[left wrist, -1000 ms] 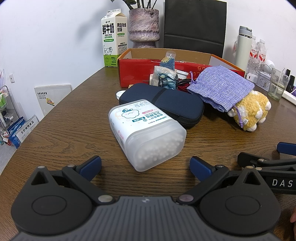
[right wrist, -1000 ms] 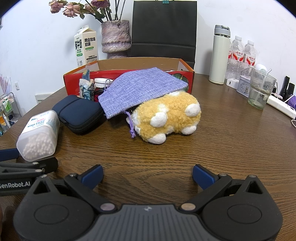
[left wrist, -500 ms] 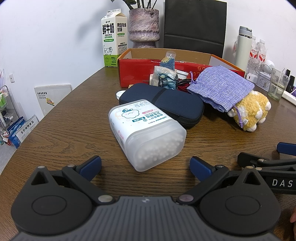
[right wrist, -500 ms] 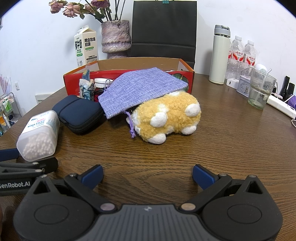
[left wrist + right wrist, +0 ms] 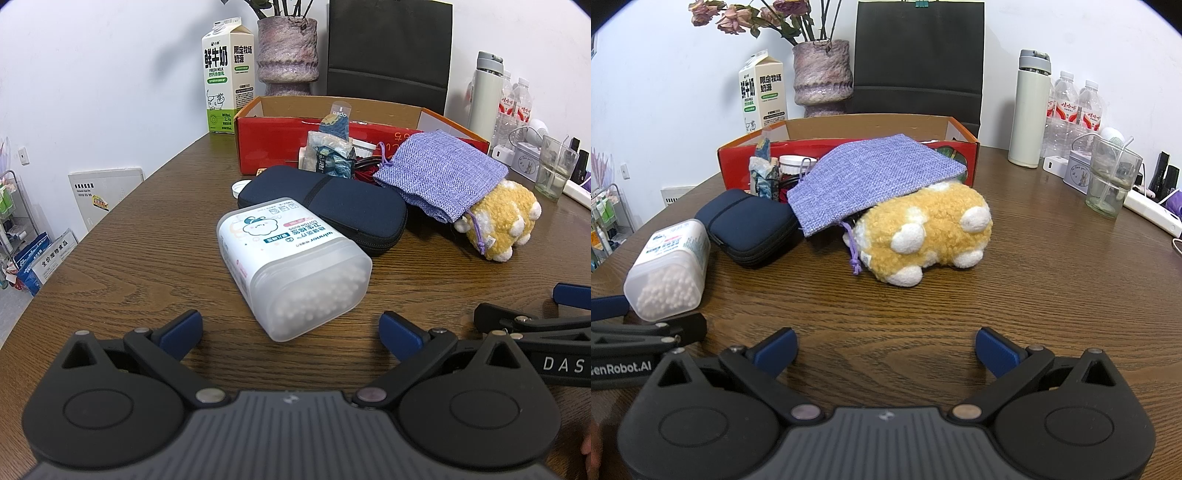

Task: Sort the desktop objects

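My left gripper [image 5: 290, 334] and right gripper [image 5: 885, 349] gape empty; the frosted plastic cotton-swab box [image 5: 291, 266] lies ahead against the navy zip case [image 5: 325, 206], bare wooden table [image 5: 1052, 280] rightward.

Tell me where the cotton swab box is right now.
The cotton swab box lies on its side on the wooden table, just ahead of the open left gripper, its far end against the navy zip case.

Red box [image 5: 746, 162], navy case [image 5: 332, 199], lilac woven pouch [image 5: 871, 173], yellow plush [image 5: 931, 229] with white spots.
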The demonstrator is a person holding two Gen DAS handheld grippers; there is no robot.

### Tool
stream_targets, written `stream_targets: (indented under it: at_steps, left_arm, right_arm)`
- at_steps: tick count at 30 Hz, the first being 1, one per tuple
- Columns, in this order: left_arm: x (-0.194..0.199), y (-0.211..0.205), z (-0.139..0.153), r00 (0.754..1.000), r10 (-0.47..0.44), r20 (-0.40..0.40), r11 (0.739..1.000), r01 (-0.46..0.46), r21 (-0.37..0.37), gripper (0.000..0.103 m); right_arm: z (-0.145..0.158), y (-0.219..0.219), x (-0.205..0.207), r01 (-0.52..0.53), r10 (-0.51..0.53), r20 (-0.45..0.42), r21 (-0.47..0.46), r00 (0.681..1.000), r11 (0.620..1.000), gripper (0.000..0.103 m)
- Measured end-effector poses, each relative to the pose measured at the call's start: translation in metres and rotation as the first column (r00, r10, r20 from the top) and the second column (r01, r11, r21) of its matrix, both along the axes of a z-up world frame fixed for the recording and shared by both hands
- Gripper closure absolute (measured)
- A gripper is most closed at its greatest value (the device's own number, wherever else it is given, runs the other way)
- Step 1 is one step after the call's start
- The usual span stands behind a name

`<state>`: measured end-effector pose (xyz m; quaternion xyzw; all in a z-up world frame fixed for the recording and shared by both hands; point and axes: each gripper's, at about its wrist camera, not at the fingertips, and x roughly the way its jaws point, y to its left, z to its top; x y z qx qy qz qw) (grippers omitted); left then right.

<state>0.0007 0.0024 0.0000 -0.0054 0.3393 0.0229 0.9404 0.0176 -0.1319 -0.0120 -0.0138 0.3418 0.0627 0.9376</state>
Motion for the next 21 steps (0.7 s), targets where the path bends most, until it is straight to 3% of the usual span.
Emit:
stream_targets:
  at_steps: [2,4,6,8,11,13,16,18,21]
  left_arm:
    - [-0.001,0.001,0.002,1.0,-0.026,0.012,1.0,0.026,0.002,0.0]
    - [-0.011,0.008,0.013,0.994,-0.014,0.107,0.999,0.018,-0.036,0.0]
    - [-0.021,0.01,0.025,0.976,-0.002,0.22,1.0,0.008,-0.025,0.0]
    - [-0.019,0.009,0.032,0.964,-0.032,0.264,0.999,0.027,0.02,0.0]
    - [0.003,0.014,0.028,0.982,-0.019,0.19,1.0,0.017,0.012,0.0]
    - [0.015,0.02,0.024,0.991,-0.012,0.137,0.997,0.022,-0.069,0.002]
    - [0.024,0.025,0.019,0.996,-0.013,0.086,0.987,0.026,-0.158,0.002]
    - [0.031,0.025,0.015,0.998,0.004,0.069,0.987,0.007,-0.158,0.003]
    - [0.039,0.027,0.012,0.998,0.021,0.053,0.986,-0.012,-0.165,0.018]
  right_arm:
    - [0.001,0.0,0.0,-0.003,0.003,-0.001,0.001,1.0,1.0,0.0]
    - [0.006,-0.002,-0.002,-0.018,0.018,0.016,0.0,1.0,1.0,0.002]
    - [0.017,-0.009,-0.007,-0.024,0.021,0.081,0.033,0.996,0.999,0.001]
    - [0.031,-0.015,-0.01,-0.035,0.024,0.158,0.066,0.987,0.997,0.001]
    - [0.042,-0.018,0.003,-0.033,0.027,0.193,0.028,0.981,0.999,0.002]
    - [0.039,-0.021,0.02,-0.01,0.011,0.188,-0.007,0.982,1.0,0.006]
    - [0.027,-0.026,0.049,0.01,-0.006,0.135,-0.032,0.991,0.999,0.019]
    - [0.019,-0.028,0.062,-0.008,0.008,0.108,-0.006,0.994,1.0,0.017]
    - [0.014,-0.025,0.067,0.003,-0.002,0.109,-0.011,0.994,1.0,0.019]
